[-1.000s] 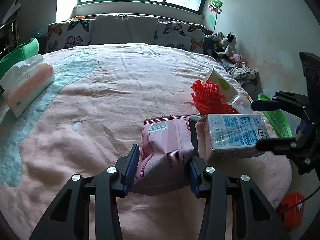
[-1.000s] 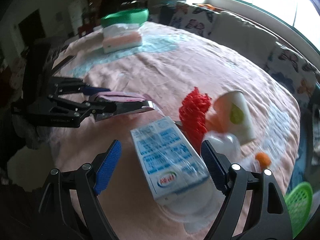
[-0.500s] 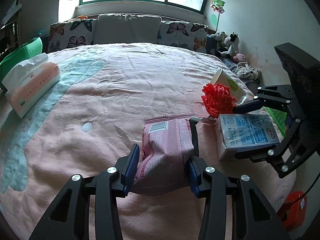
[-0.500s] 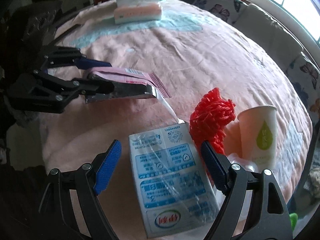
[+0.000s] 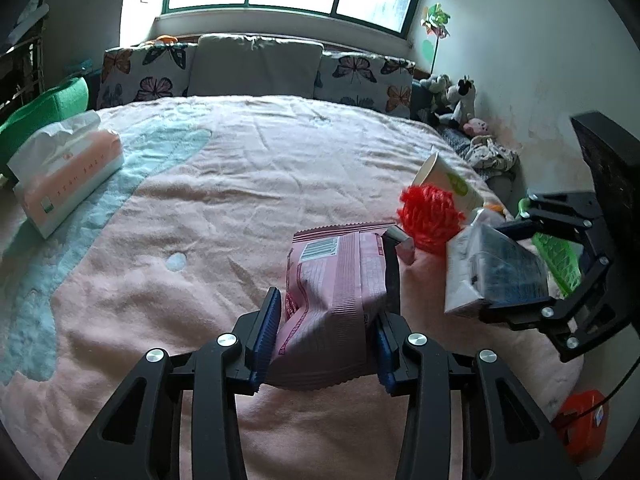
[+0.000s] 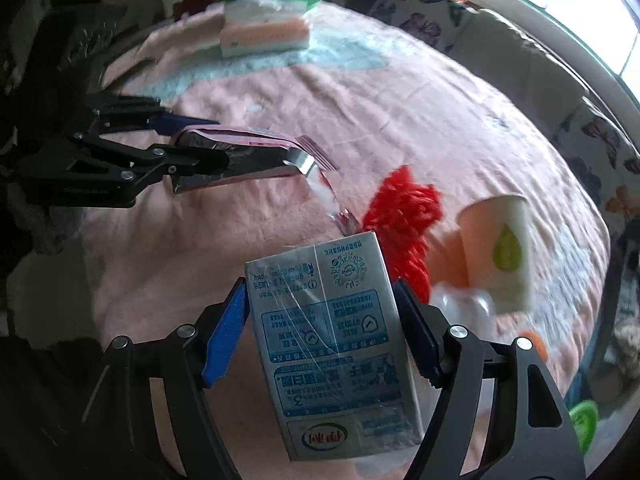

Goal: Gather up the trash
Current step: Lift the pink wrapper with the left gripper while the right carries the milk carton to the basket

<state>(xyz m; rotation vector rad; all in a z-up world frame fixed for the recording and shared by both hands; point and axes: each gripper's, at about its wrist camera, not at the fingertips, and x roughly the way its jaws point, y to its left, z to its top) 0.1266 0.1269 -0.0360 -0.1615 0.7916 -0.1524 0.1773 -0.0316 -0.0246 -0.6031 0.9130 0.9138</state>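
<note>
My left gripper (image 5: 326, 328) is shut on a pink snack wrapper (image 5: 340, 292) and holds it above the pink bedspread (image 5: 240, 208). My right gripper (image 6: 320, 328) is shut on a blue-and-white milk carton (image 6: 332, 344), lifted and tilted; it also shows in the left wrist view (image 5: 492, 276). A red mesh wad (image 5: 430, 212), a paper cup (image 5: 452, 182) lying on its side and a clear plastic bottle (image 6: 464, 304) lie together at the bed's right edge. The left gripper with the wrapper shows in the right wrist view (image 6: 192, 160).
A tissue box (image 5: 64, 176) lies at the bed's left, by a green basin (image 5: 44, 108). Butterfly pillows (image 5: 256, 68) line the window side. Stuffed toys (image 5: 456, 100) sit by the wall. A green basket (image 5: 556, 256) and an orange object (image 5: 580, 424) lie off the bed's right side.
My right gripper has shut on the milk carton and lifted and tilted it off the bed. The left gripper still holds the wrapper, about in place.
</note>
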